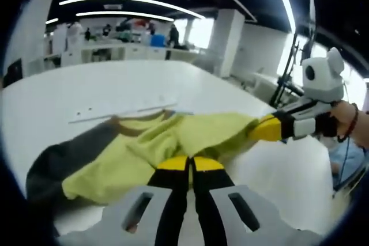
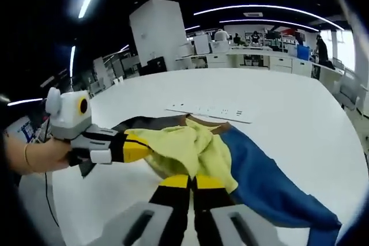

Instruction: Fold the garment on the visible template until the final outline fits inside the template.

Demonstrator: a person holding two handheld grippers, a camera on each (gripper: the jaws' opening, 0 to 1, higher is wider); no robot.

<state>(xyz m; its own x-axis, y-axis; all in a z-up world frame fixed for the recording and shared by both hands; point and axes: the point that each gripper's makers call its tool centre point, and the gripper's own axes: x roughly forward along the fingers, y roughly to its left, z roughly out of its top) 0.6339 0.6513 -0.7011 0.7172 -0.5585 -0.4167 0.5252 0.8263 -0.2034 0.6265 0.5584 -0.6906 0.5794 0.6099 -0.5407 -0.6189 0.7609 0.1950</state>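
Left gripper view is looking along the left gripper (image 1: 190, 165), whose yellow-tipped jaws are pressed together and pinching the near edge of the garment (image 1: 155, 148). The garment is lying bunched on the white table (image 1: 115, 87), its yellow body in the middle and a dark grey sleeve trailing off toward the left of the view. Just beyond its collar a white strip (image 1: 124, 112) is lying flat on the table. The right gripper (image 1: 266, 129) is coming in from the right, held by a hand (image 1: 346, 124) wearing a red band at the wrist; its yellow tips are closed on the far corner of the yellow cloth. No writing can be read here.

Right gripper view is showing the right gripper (image 2: 192, 182) with its jaws shut tight on a fold of the garment (image 2: 190, 145). Here a blue sleeve is stretching away to the right, the yellow part is heaped in the middle, and a dark sleeve is lying behind it. The left gripper (image 2: 137, 146) is entering from the left in a hand (image 2: 43, 155), its tips clamped on the yellow cloth. The white strip (image 2: 210, 111) is lying just past the collar, carrying small dark marks too tiny to read. Desks and people are standing far back in the room.
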